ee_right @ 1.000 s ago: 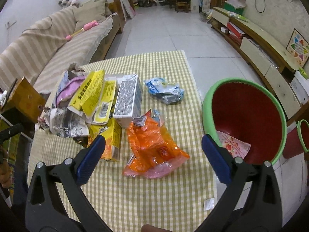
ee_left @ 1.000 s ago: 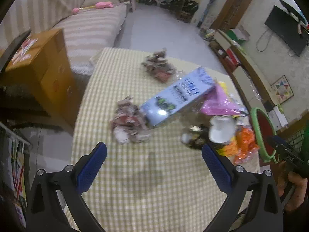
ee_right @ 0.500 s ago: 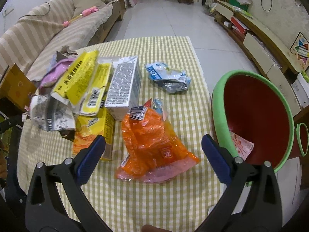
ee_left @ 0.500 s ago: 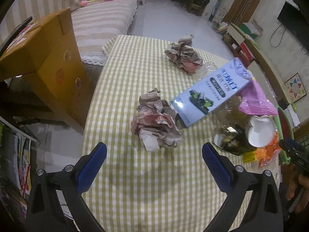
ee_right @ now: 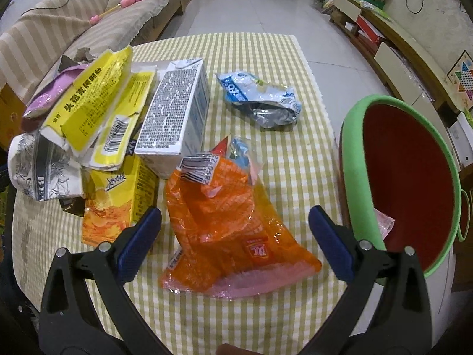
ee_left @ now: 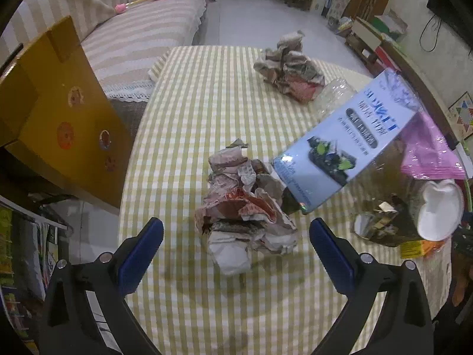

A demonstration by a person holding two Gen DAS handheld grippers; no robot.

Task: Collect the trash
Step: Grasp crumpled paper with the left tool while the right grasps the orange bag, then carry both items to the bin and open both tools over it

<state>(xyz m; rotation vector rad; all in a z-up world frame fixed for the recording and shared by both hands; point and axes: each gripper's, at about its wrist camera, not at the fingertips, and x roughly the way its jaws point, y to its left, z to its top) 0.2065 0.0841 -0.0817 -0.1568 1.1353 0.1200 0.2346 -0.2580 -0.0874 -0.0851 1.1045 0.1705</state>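
Observation:
In the left wrist view a crumpled paper wad [ee_left: 245, 210] lies on the checked tablecloth [ee_left: 207, 112], just ahead of my open left gripper [ee_left: 236, 244]. A second wad [ee_left: 289, 68] sits farther back. A blue-and-white carton [ee_left: 346, 145] leans beside the near wad. In the right wrist view an orange plastic bag [ee_right: 230, 224] lies between the spread fingers of my open right gripper [ee_right: 235, 233]. A red bin with a green rim [ee_right: 405, 177] stands at the table's right edge, a wrapper inside it.
Yellow packets [ee_right: 97, 112], a grey carton [ee_right: 177, 112] and a blue foil wrapper [ee_right: 260, 100] crowd the table. A pink bag [ee_left: 428, 151] and a white cup [ee_left: 440, 210] lie right of the carton. A yellow cardboard box [ee_left: 56, 112] stands left of the table, a striped sofa [ee_left: 142, 29] behind.
Both grippers have moved forward and lower. The near paper wad now lies close before the left fingers, and the orange bag now sits between the right fingers. Both stayed open.

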